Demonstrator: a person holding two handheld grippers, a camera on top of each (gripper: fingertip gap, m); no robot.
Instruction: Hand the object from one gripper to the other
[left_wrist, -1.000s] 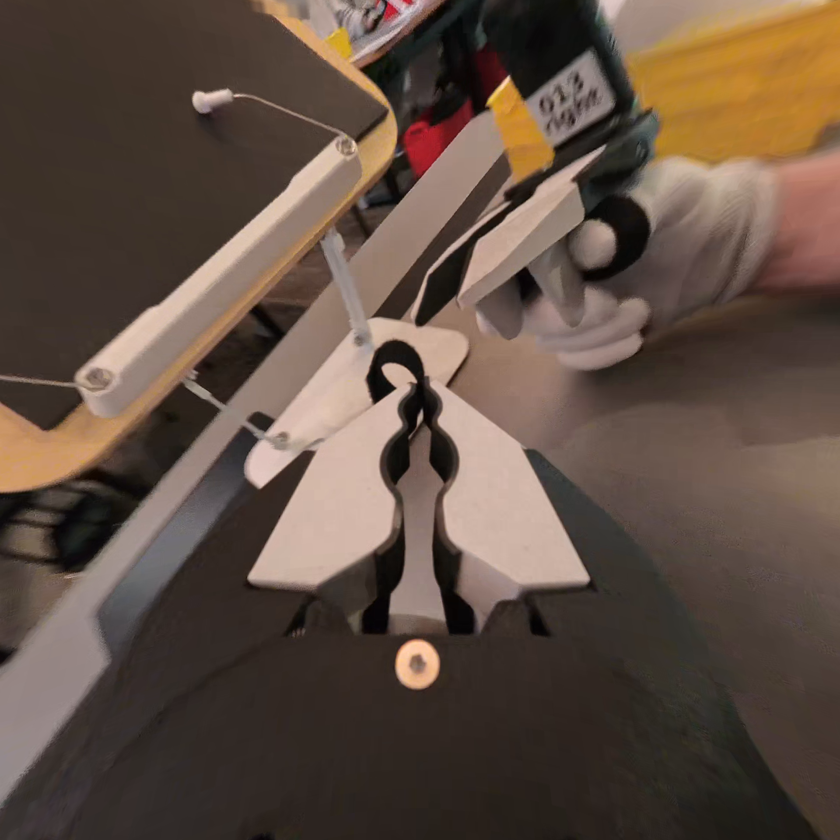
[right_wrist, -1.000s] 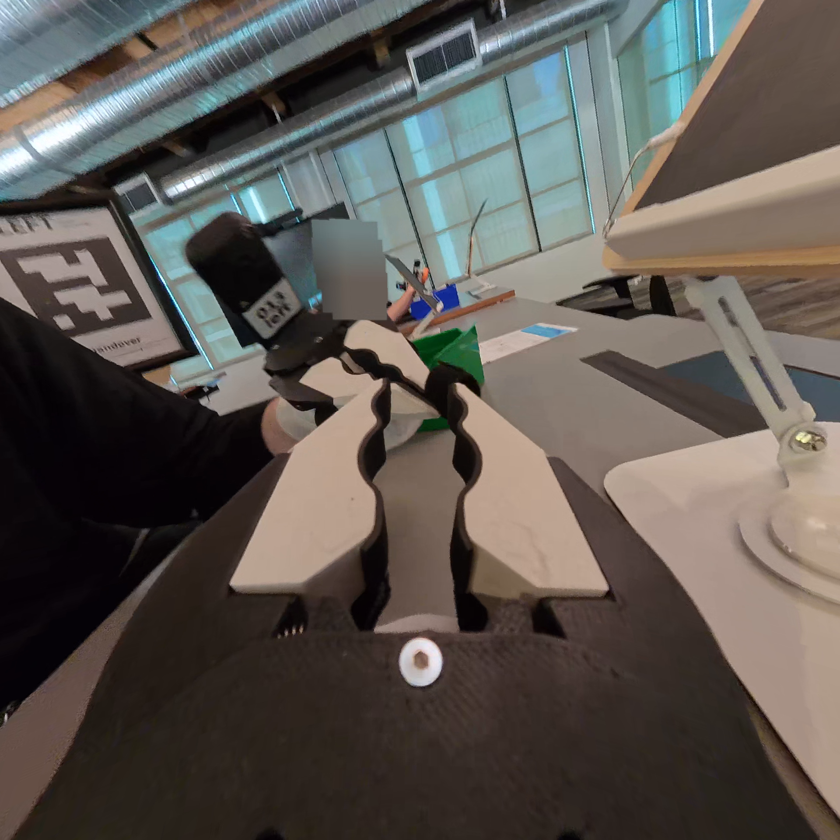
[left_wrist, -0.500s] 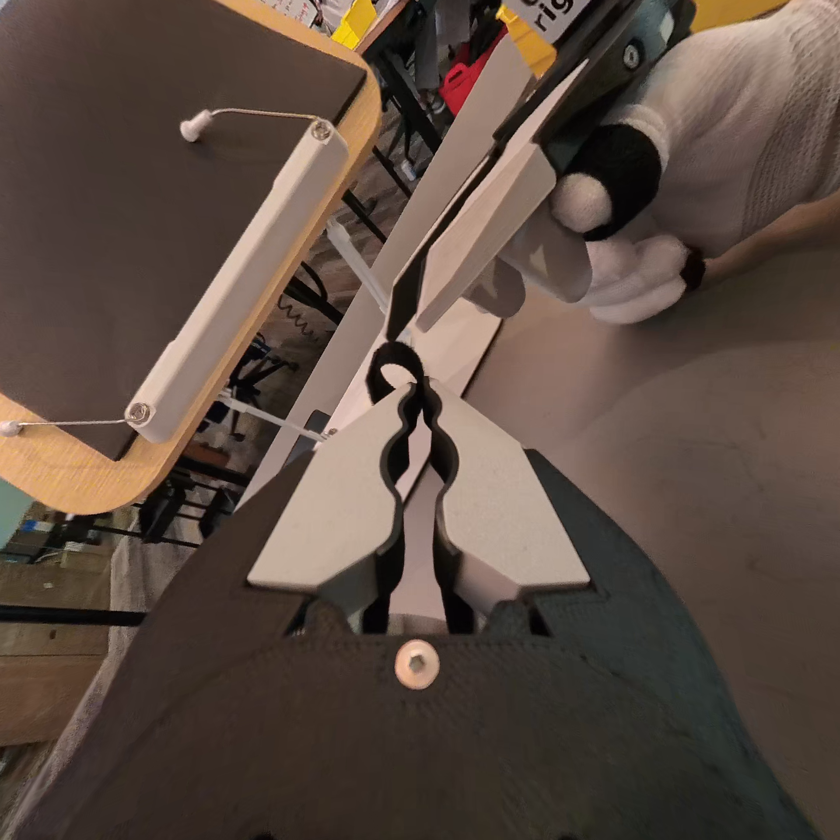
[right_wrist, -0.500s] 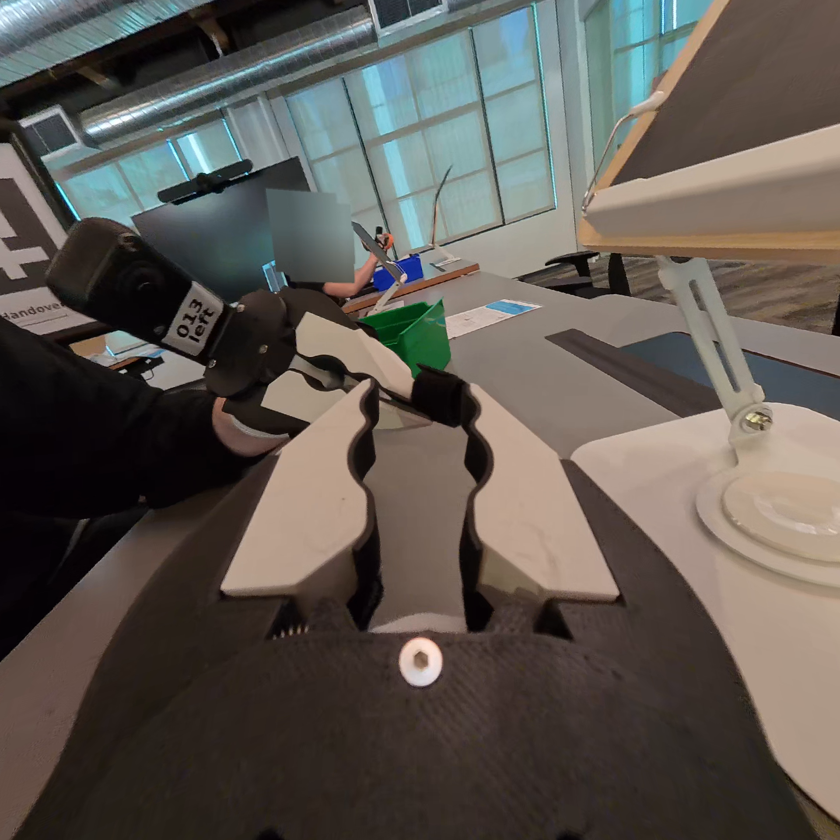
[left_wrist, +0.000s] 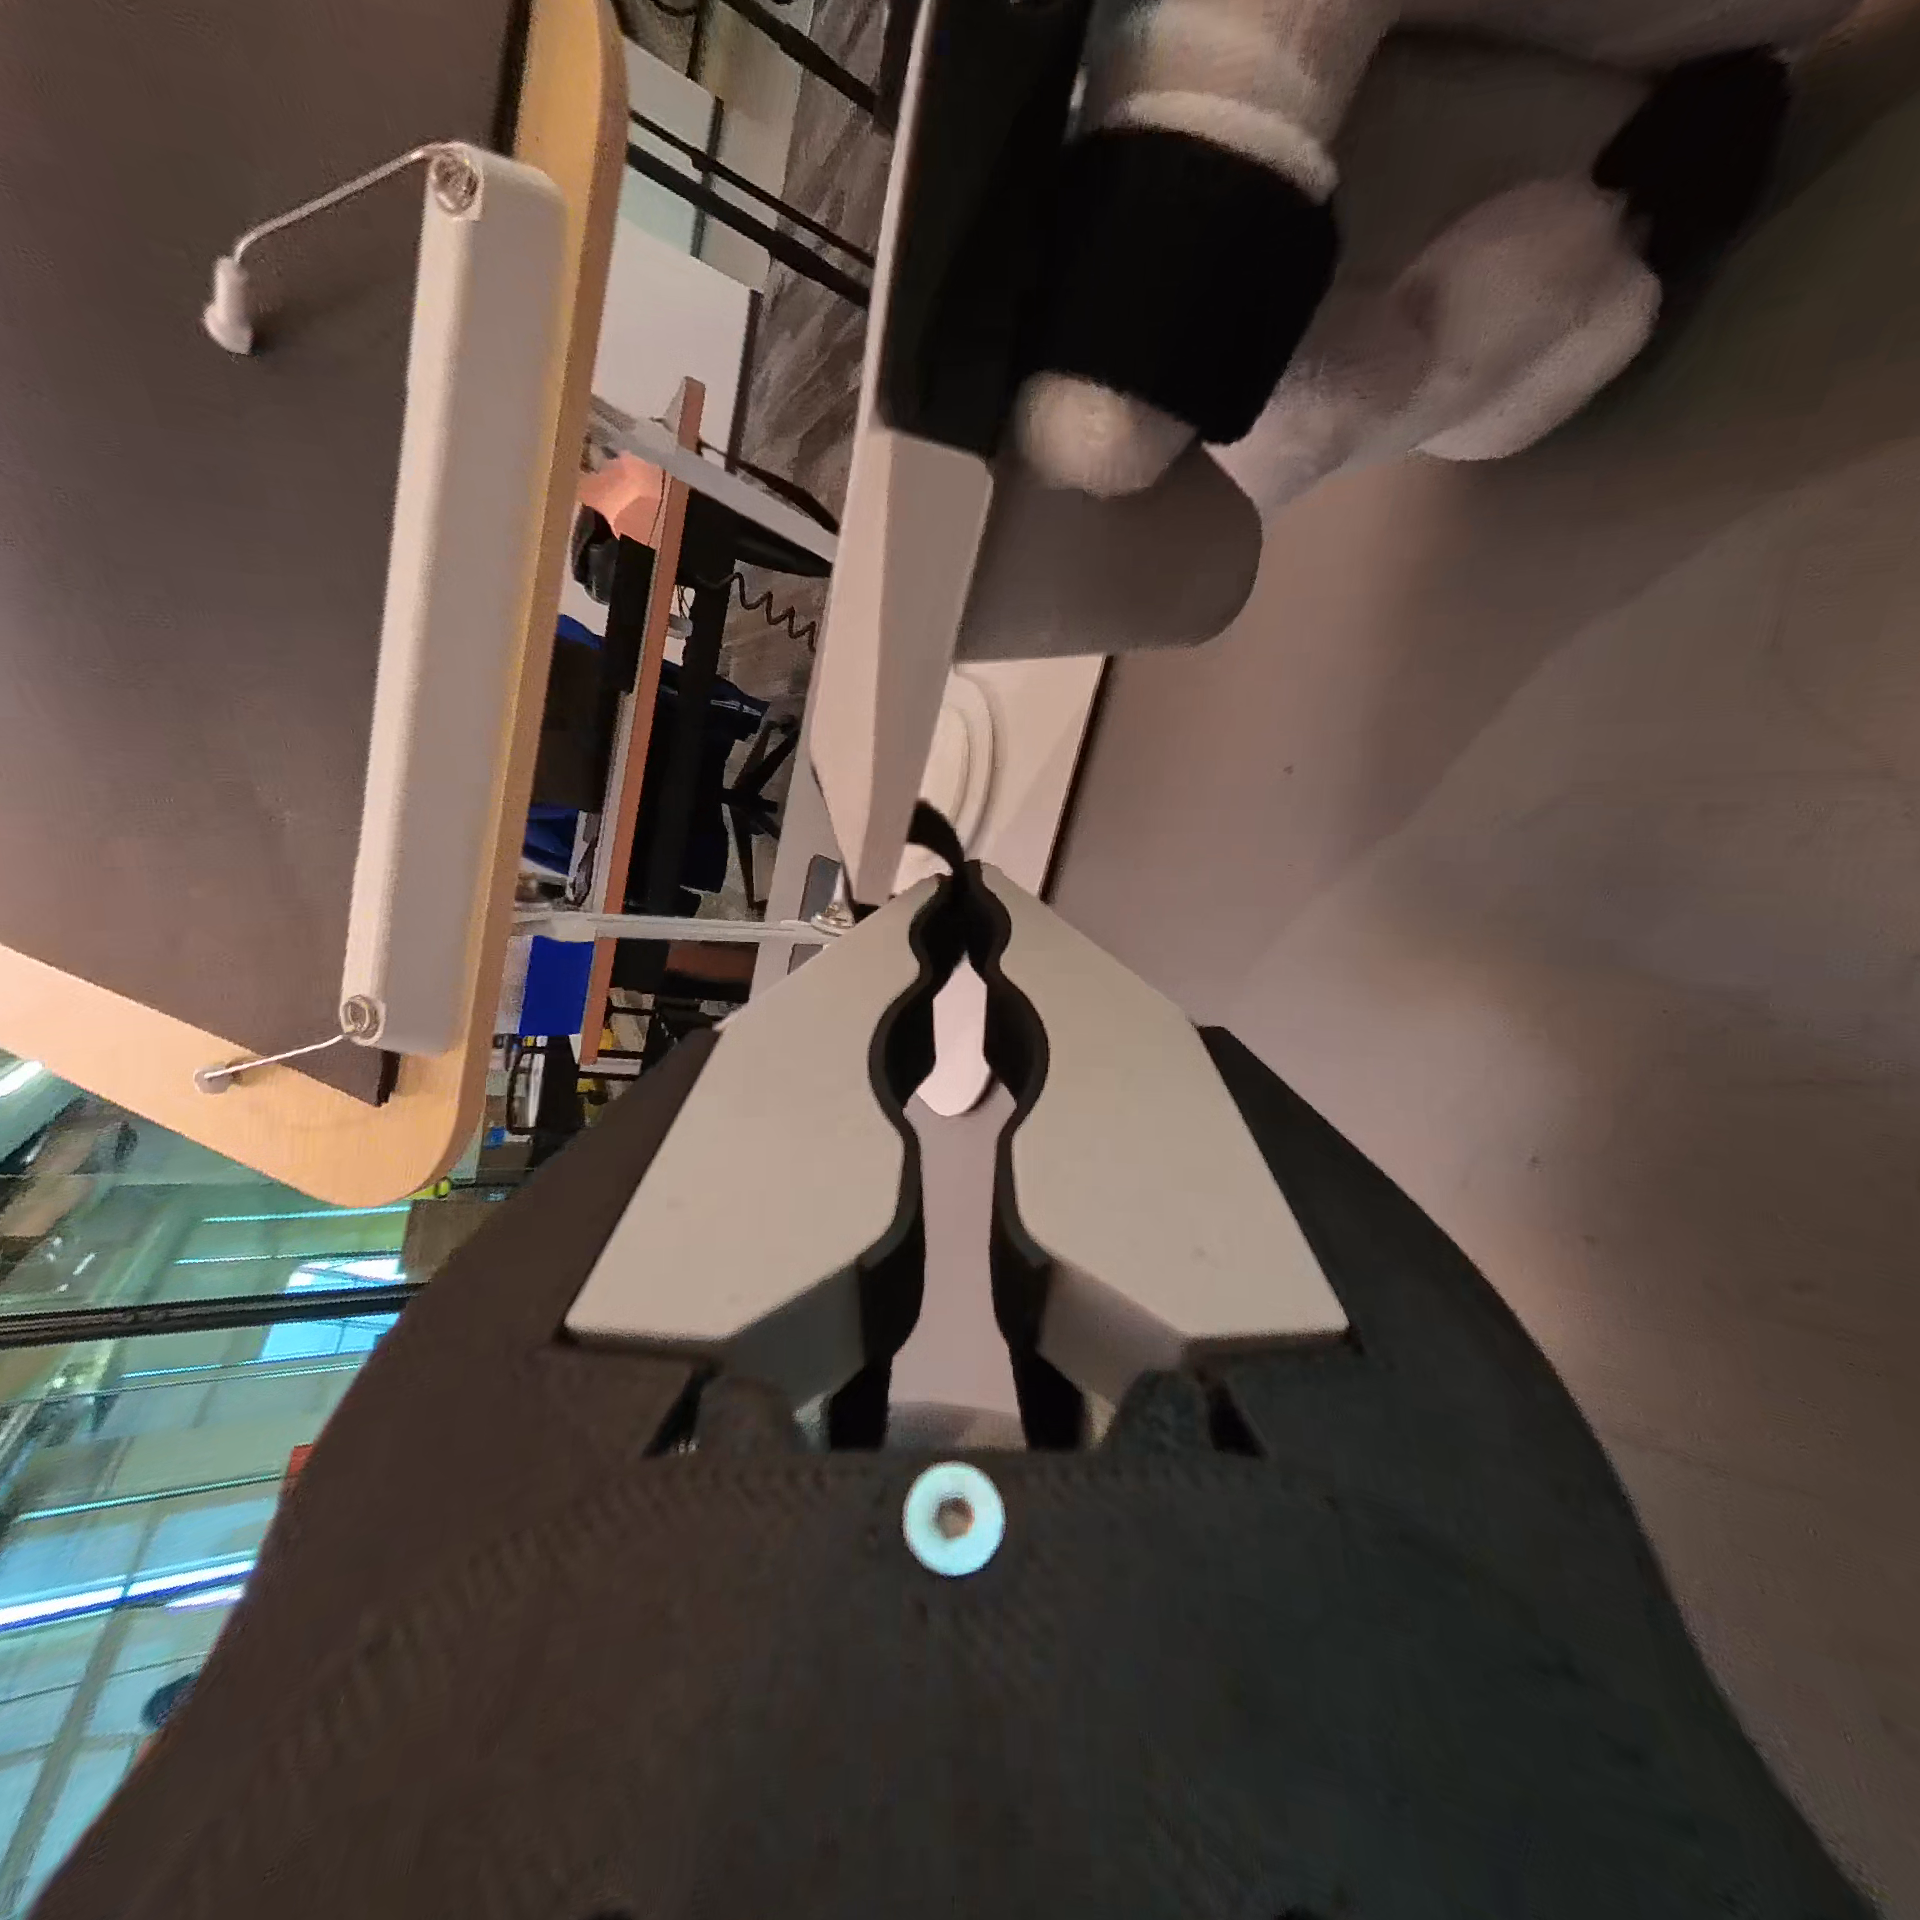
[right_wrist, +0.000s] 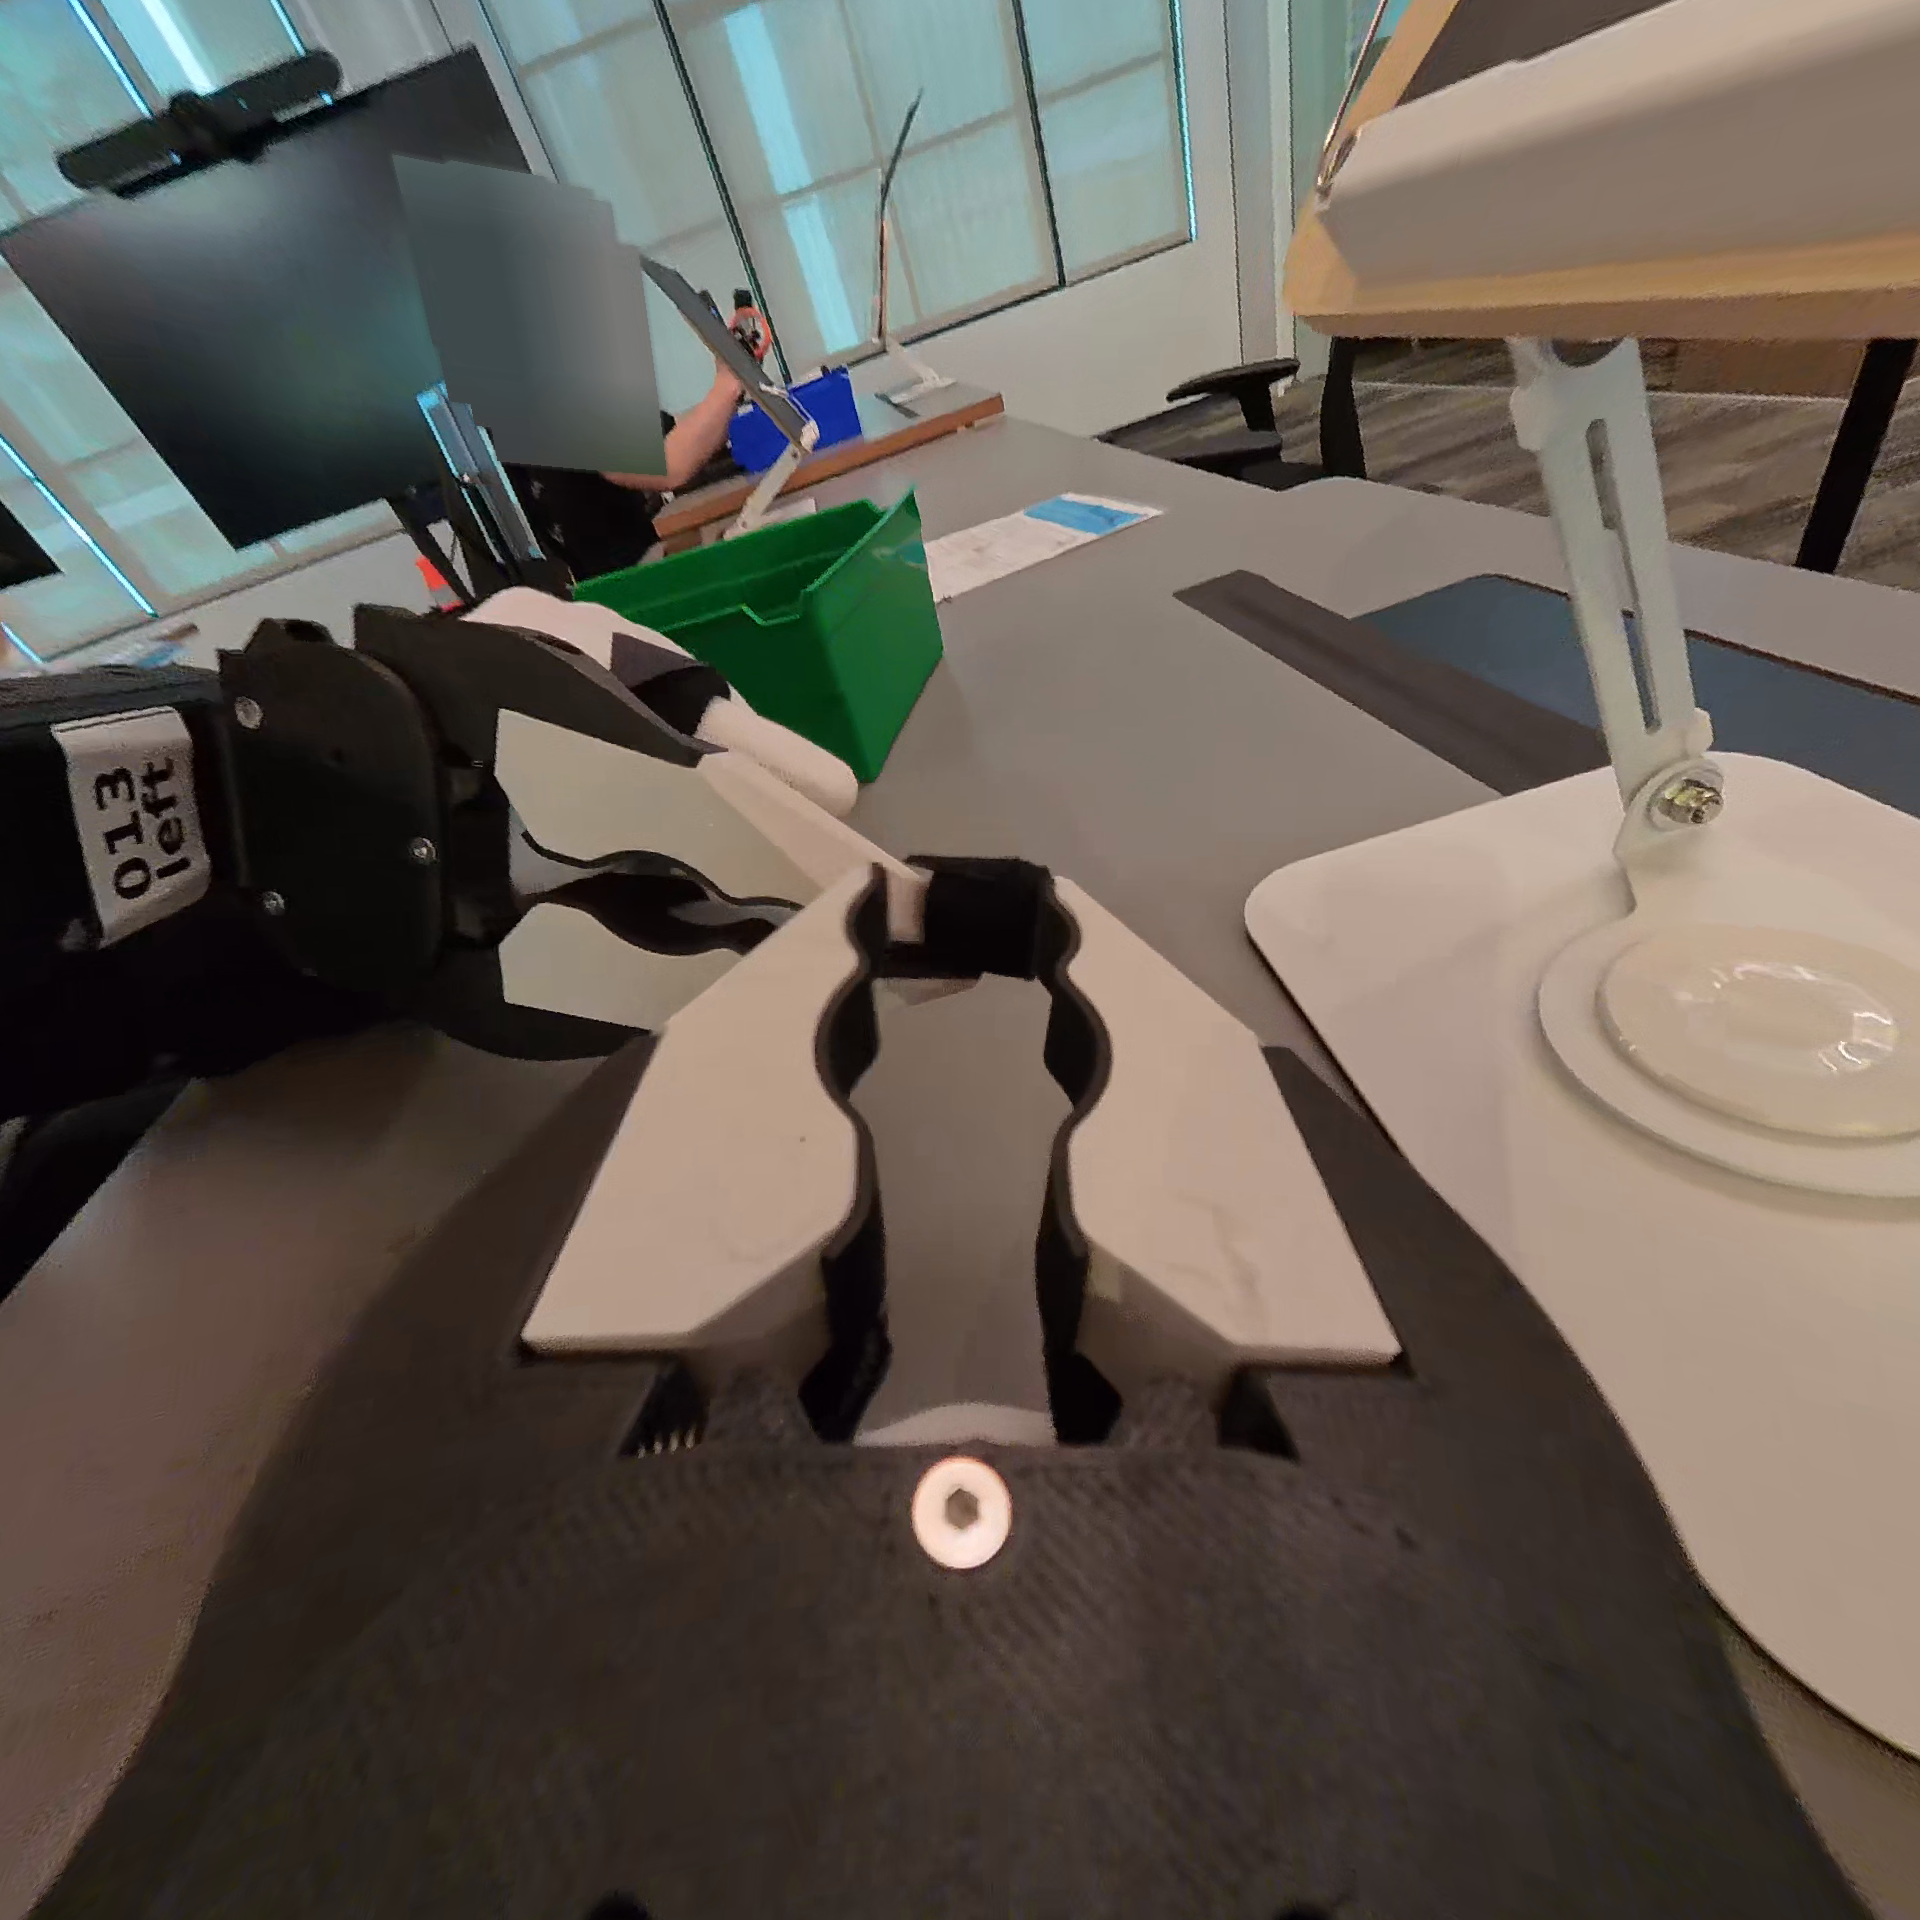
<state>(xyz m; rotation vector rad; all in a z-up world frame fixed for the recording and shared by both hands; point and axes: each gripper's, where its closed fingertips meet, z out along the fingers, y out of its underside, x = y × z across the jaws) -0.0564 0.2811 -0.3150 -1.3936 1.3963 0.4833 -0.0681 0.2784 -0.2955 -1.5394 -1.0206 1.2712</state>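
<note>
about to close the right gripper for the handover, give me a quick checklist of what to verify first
1. Left gripper shut on the black strap loop: ok, fingers pinched on it at the tips.
2. Loop sits between the right gripper fingers: ok, at the tips.
3. Right gripper open enough to take it: ok, with a gap on either side.
4. Left fingertip clear of the closing path: not ok, one white tip sits inside beside the loop.
5. Grippers clear of the white stand base: ok.
6. How deep the loop sits in the right pads: cannot tell.
</note>
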